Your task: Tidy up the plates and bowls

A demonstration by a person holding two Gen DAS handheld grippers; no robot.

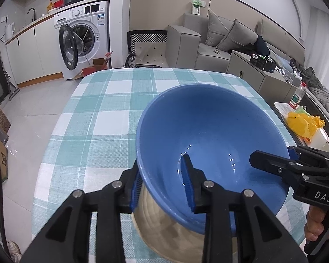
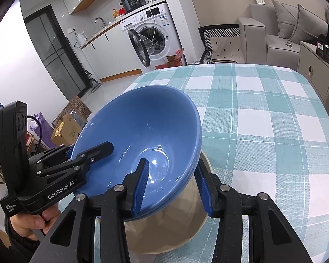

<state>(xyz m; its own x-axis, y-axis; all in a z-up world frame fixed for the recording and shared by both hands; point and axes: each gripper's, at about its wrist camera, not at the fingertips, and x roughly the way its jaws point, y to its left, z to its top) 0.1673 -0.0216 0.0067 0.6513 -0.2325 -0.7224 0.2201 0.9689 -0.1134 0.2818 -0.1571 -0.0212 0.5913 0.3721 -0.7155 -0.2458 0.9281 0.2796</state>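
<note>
A blue bowl [image 1: 210, 131] sits tilted inside a beige bowl [image 1: 164, 225] on the checked tablecloth. My left gripper [image 1: 162, 184] straddles the blue bowl's near-left rim, one finger inside and one outside, with a gap at the rim. My right gripper [image 2: 171, 186] straddles the opposite rim of the blue bowl [image 2: 142, 135] the same way, above the beige bowl [image 2: 177, 225]. Each gripper shows in the other's view: the right one [image 1: 272, 160] and the left one [image 2: 87, 151].
The table [image 1: 111, 100] has a teal and white checked cloth. A side table with a yellow bag [image 1: 304, 125] and a bottle [image 1: 297, 95] stands to the right. A washing machine [image 1: 81, 37] and sofa [image 1: 210, 39] stand beyond.
</note>
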